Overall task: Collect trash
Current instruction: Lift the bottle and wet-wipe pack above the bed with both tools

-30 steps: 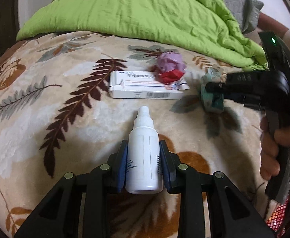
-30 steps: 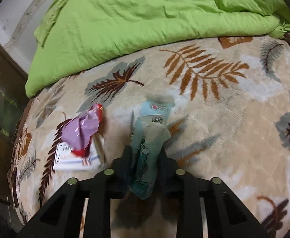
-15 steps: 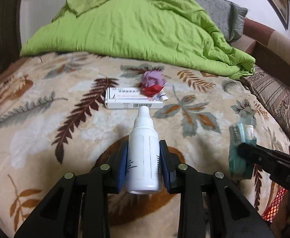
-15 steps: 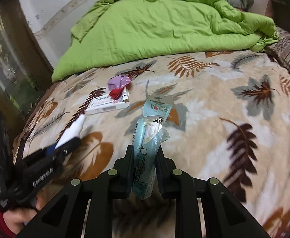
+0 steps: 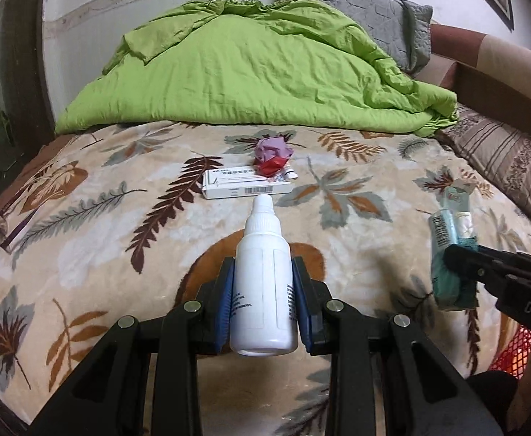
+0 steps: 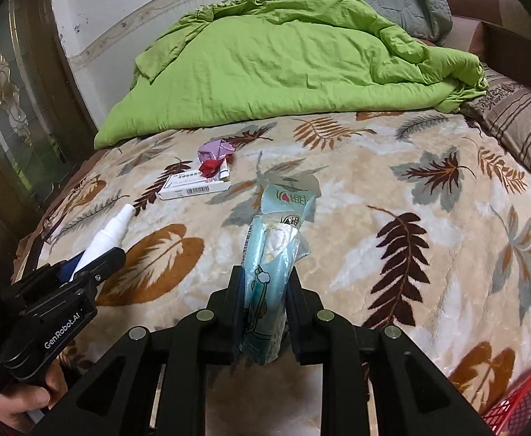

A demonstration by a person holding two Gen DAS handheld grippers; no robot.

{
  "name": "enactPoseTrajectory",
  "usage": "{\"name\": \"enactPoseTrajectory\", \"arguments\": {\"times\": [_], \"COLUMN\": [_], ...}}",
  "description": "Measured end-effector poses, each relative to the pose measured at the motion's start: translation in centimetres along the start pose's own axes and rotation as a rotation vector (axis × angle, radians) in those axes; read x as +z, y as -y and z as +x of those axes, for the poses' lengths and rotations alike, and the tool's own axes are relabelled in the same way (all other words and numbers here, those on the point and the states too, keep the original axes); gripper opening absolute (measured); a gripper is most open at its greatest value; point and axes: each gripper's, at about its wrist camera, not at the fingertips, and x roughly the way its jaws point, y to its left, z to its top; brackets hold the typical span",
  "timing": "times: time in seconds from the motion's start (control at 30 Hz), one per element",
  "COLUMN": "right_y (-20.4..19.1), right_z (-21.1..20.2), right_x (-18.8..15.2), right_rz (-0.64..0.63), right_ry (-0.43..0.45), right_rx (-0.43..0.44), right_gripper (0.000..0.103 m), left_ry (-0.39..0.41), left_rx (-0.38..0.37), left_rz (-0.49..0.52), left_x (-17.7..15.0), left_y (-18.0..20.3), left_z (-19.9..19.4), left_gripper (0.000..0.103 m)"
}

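Note:
My left gripper is shut on a small white plastic bottle, nozzle pointing away, held above the leaf-patterned blanket. In the right wrist view that bottle and left gripper show at the lower left. My right gripper is shut on a crumpled teal wrapper; the left wrist view shows this wrapper at the right. Farther back on the blanket lie a white carton and a purple-and-red crumpled wrapper, also seen as the carton and wrapper.
A bunched green duvet and a grey pillow fill the back of the bed. A striped cushion lies at the right. A red mesh basket sits at the bottom right, below the bed's edge. A dark wooden cabinet stands left.
Both grippers have pulled back from the carton and risen, each keeping its load. The right gripper has swung from beside the carton to the near right edge of the bed.

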Motion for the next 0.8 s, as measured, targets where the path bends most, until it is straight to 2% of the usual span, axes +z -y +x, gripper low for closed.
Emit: {"name": "enactPoseTrajectory", "arguments": {"times": [0.33, 0.8], "right_y": [-0.01, -0.23], "right_z": [-0.02, -0.04], "right_x": [-0.13, -0.12], "right_rz": [0.003, -0.006], "right_ry": [0.001, 0.001], "right_rx": [-0.003, -0.008], "right_gripper": [0.023, 0.024], "left_ry": [0.034, 0.039], "left_rx": [0.049, 0.056], "left_rz": [0.040, 0.050], "left_x": [-0.24, -0.18], "left_y": [0.35, 0.38], "left_z": [-0.22, -0.13], "left_gripper": [0.029, 0.029]}}
